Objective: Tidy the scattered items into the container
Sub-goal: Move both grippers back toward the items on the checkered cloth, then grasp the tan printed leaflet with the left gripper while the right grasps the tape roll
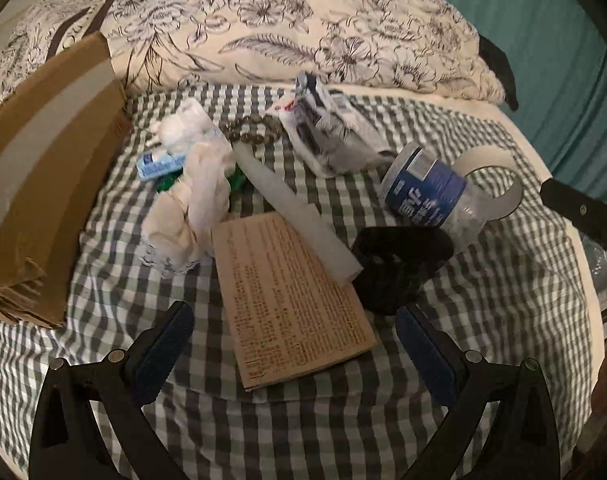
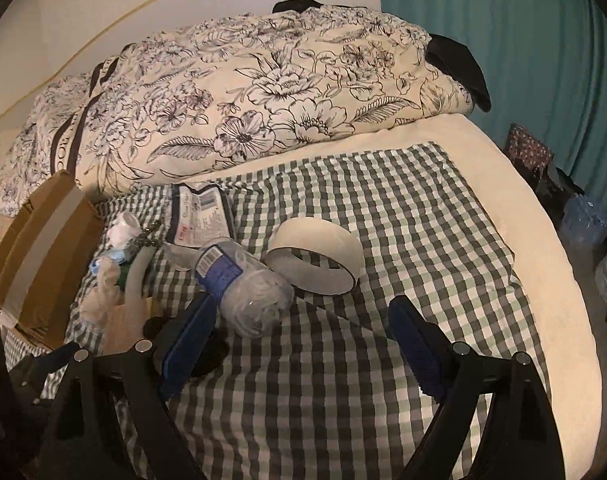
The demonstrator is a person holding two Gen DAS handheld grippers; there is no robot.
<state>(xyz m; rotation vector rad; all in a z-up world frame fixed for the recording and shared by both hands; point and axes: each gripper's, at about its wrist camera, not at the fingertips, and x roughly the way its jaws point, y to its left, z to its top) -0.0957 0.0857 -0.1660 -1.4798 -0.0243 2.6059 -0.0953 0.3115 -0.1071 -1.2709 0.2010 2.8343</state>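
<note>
Scattered items lie on a checked cloth (image 1: 483, 300) on a bed. A brown printed card (image 1: 291, 300) lies between the tips of my open, empty left gripper (image 1: 295, 324). Around it are a black object (image 1: 395, 268), a white foam strip (image 1: 295, 212), crumpled white plastic (image 1: 191, 208), a blue-labelled plastic bottle (image 1: 427, 188), a tape roll (image 1: 495, 176), a printed packet (image 1: 327, 128), beads (image 1: 251, 130) and a small blue tube (image 1: 157, 164). The cardboard box (image 1: 43, 184) stands at the left. My right gripper (image 2: 299, 320) is open and empty just before the bottle (image 2: 243, 284) and tape roll (image 2: 315, 260).
A floral duvet (image 2: 243, 100) is heaped behind the items. A teal curtain (image 2: 503, 40) hangs at the right, with bags and bottles (image 2: 583, 220) on the floor beyond the mattress edge. The cardboard box shows in the right wrist view (image 2: 43, 252) at the left.
</note>
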